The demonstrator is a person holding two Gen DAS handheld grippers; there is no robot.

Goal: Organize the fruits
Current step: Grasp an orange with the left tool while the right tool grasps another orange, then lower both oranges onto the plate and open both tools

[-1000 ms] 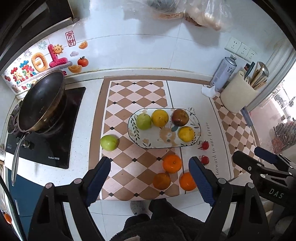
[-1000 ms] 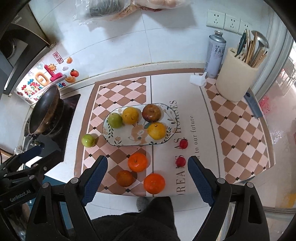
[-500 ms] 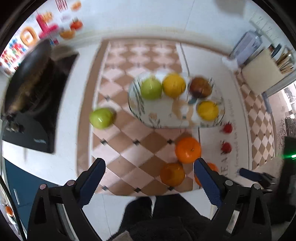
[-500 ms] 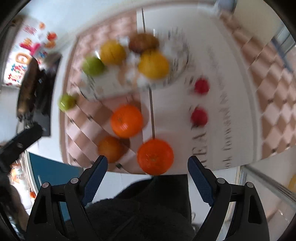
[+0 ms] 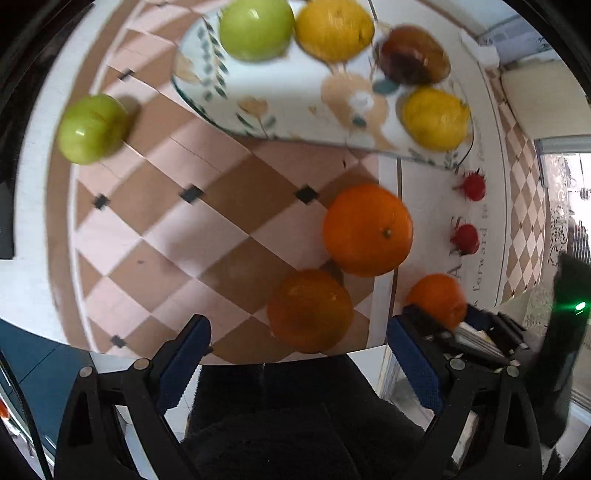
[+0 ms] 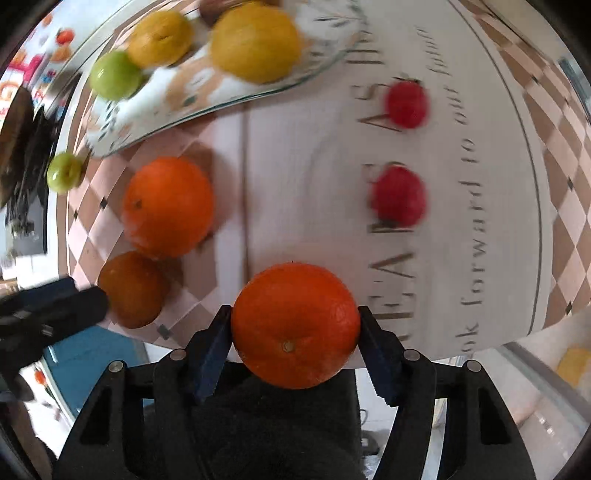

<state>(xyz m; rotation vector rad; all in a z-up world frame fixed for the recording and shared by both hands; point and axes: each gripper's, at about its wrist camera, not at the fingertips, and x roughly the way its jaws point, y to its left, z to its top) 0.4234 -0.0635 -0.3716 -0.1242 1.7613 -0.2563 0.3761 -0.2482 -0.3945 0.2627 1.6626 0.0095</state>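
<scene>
My right gripper (image 6: 295, 347) is shut on an orange (image 6: 295, 325) at the mat's near edge; it also shows in the left wrist view (image 5: 437, 299). My left gripper (image 5: 295, 354) is open, with a darker orange (image 5: 309, 310) just ahead between its fingers. A bright orange (image 5: 367, 229) lies behind it. The oval floral plate (image 5: 295, 110) holds a green apple (image 5: 256, 27), two yellow fruits and a brown fruit (image 5: 413, 55). A loose green apple (image 5: 92, 127) lies left of the plate. Two small red fruits (image 6: 399, 195) lie on the mat's white part.
The checkered mat (image 5: 184, 229) covers the counter, whose near edge runs just under both grippers. A black stove (image 6: 18, 155) sits at the far left. A white container (image 5: 546, 99) stands at the far right.
Both grippers have dropped low and close to the mat. My right gripper has closed on the front orange. My left gripper has come up to the darker orange, still open.
</scene>
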